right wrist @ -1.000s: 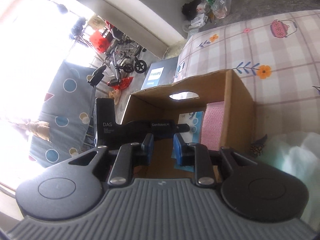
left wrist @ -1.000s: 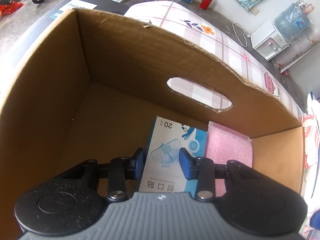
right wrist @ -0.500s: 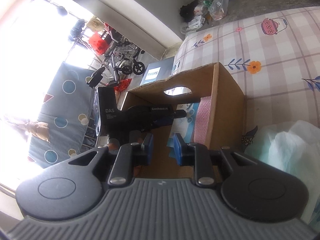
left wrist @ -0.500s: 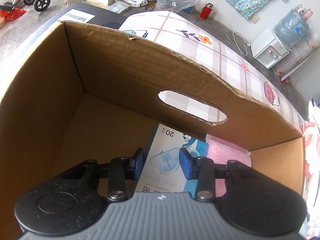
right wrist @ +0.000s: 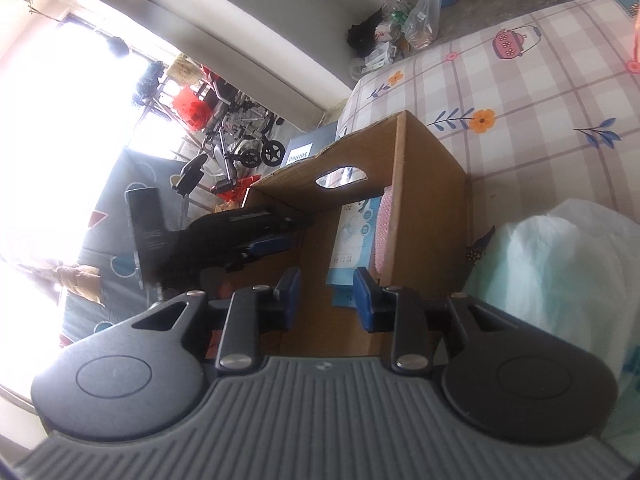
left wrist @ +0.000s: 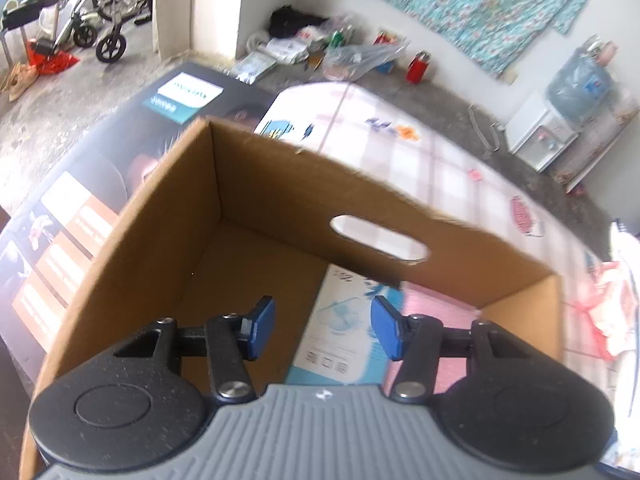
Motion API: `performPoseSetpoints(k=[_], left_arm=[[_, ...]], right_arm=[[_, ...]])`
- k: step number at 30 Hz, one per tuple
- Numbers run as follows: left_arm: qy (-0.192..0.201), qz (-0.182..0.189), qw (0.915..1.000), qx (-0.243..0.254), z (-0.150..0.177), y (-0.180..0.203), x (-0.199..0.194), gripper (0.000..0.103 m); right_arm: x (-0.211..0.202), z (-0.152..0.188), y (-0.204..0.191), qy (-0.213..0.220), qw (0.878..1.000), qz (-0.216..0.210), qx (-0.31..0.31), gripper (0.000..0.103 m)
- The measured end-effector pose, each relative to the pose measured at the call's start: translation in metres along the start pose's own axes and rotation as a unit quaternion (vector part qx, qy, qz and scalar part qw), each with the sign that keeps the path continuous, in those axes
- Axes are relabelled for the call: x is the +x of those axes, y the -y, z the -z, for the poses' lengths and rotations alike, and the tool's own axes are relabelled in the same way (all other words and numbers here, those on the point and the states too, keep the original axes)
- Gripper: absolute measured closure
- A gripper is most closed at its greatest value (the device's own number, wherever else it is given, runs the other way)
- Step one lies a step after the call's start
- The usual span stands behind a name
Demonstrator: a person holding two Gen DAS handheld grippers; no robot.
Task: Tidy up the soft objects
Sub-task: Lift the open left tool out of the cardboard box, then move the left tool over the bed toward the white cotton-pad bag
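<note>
Since a second ago, we are lifting our left gripper (left wrist: 323, 328) up out of the box (left wrist: 168, 216), and the blue packet (left wrist: 344, 332) it had between its pads is now lying on the box floor, touching the pink wrap (left wrist: 432, 312). Its jaws are opening, with nothing pinched between them. We are finishing the drop-off step, so we judge the next move calls for fetching another soft item, perhaps the pale bag (right wrist: 560, 280) just beside the box. Our left gripper is tilting steeply down over the box mouth. Our right gripper (right wrist: 326, 300) is angling gently down near the box's near edge, jaws narrow but opening, holding nothing.
</note>
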State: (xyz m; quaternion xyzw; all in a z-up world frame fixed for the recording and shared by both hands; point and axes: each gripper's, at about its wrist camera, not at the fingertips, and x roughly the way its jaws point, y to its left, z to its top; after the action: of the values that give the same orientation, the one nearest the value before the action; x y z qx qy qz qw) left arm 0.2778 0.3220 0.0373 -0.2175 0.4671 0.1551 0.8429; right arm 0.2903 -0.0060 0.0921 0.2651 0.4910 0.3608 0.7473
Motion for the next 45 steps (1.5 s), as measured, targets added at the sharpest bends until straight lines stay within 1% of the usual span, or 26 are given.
performPoseSetpoints(k=[5,9,13,19,22,27,30,33,36,39,45], left_arm=[[0.03,0.021,0.9988,0.034,0.012,0.028,-0.039,0.043],[0.04,0.063,0.9947,0.07,0.026,0.063,-0.063,0.042],[0.044,0.102,0.9859,0.125,0.048,0.115,-0.078,0.04],[0.044,0.148,0.9678,0.199,0.091,0.195,-0.092,0.04],[0.04,0.165,0.9577,0.232,0.114,0.229,-0.09,0.04],[0.023,0.184,0.9415,0.282,0.151,0.283,-0.08,0.041],[0.016,0.193,0.9315,0.308,0.168,0.31,-0.074,0.044],[0.007,0.202,0.9233,0.326,0.179,0.332,-0.065,0.045],[-0.008,0.212,0.9157,0.341,0.189,0.352,-0.054,0.045],[-0.028,0.223,0.9081,0.353,0.198,0.371,-0.04,0.051],[-0.059,0.241,0.8934,0.375,0.214,0.406,-0.01,0.061]], right_arm=[[-0.034,0.01,0.011,0.03,1.0,0.007,0.003,0.072],[-0.071,0.02,0.028,0.066,0.997,0.032,0.007,0.069],[-0.113,0.032,0.051,0.108,0.992,0.066,0.017,0.06],[-0.182,0.057,0.09,0.168,0.978,0.121,0.032,0.056],[-0.212,0.07,0.114,0.19,0.97,0.149,0.043,0.055],[-0.254,0.091,0.156,0.221,0.953,0.196,0.066,0.055],[-0.275,0.1,0.184,0.24,0.942,0.219,0.086,0.055],[-0.29,0.104,0.214,0.252,0.932,0.236,0.11,0.055],[-0.296,0.104,0.244,0.256,0.925,0.247,0.136,0.055],[-0.296,0.1,0.269,0.257,0.92,0.251,0.158,0.055],[-0.287,0.085,0.305,0.251,0.918,0.249,0.181,0.055]])
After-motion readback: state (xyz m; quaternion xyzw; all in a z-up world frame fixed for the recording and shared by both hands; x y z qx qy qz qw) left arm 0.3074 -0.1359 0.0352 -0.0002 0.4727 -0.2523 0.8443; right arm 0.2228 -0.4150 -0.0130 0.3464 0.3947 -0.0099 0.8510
